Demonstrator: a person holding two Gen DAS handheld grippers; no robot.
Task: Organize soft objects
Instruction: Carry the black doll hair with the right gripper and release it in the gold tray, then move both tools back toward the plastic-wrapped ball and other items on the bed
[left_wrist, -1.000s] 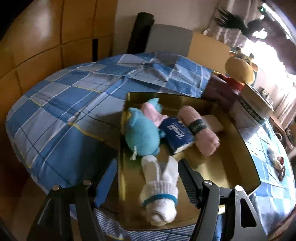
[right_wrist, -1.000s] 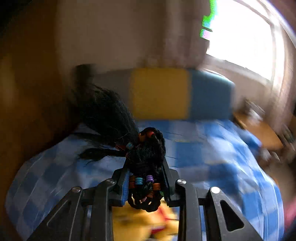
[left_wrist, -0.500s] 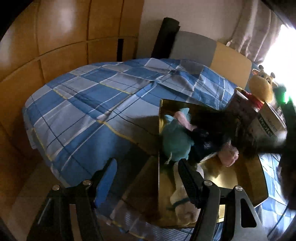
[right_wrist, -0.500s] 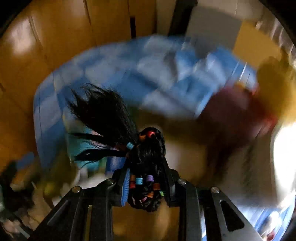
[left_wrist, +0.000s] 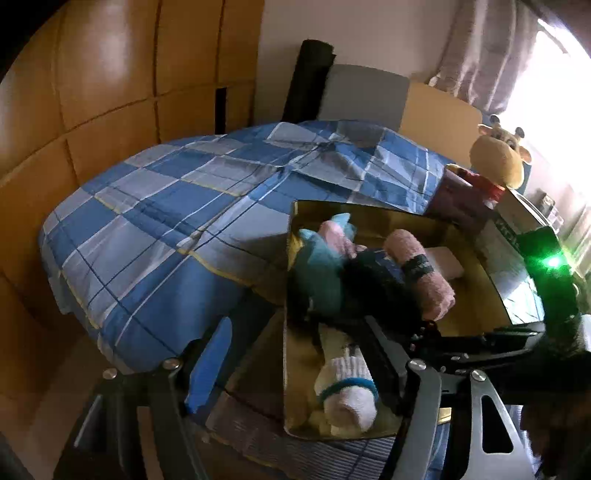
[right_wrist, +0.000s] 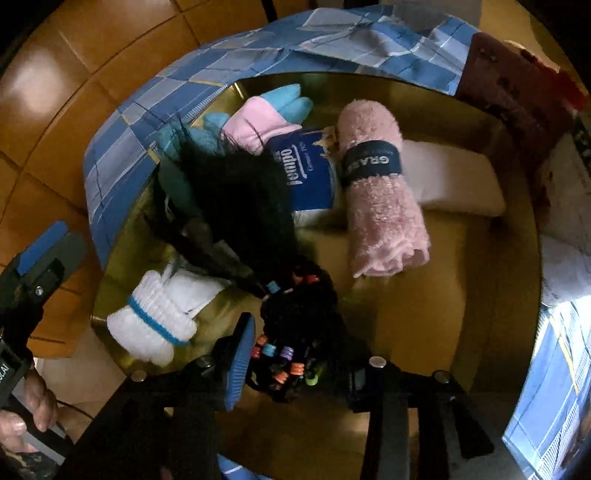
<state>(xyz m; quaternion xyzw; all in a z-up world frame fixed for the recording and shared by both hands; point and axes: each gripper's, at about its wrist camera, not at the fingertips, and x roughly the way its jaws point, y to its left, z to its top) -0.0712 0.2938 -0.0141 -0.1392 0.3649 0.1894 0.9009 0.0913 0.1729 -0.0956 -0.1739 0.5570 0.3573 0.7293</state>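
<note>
My right gripper (right_wrist: 295, 365) points down into the gold-lined box (right_wrist: 480, 295). Its jaws are opening around a black hair piece (right_wrist: 240, 192) with coloured beads; the pads stand just off it. The hair lies across a teal plush (left_wrist: 317, 273) and a blue tissue pack (right_wrist: 306, 173). Beside them lie a rolled pink towel (right_wrist: 380, 192) with a dark band, a white sock roll (right_wrist: 155, 325) with a blue stripe, and a white pad (right_wrist: 454, 177). My left gripper (left_wrist: 295, 369) is open and holds nothing, straddling the box's near left corner.
The box rests on a bed with a blue checked cover (left_wrist: 166, 221). A yellow giraffe plush (left_wrist: 498, 158) and a printed carton (left_wrist: 509, 229) stand behind the box. Wooden wall panels (left_wrist: 92, 92) curve along the left. A hand (right_wrist: 33, 402) holds the left gripper.
The right gripper swung down from above the bed into the box with the hair piece, and its jaws have spread. The left gripper stayed about where it was.
</note>
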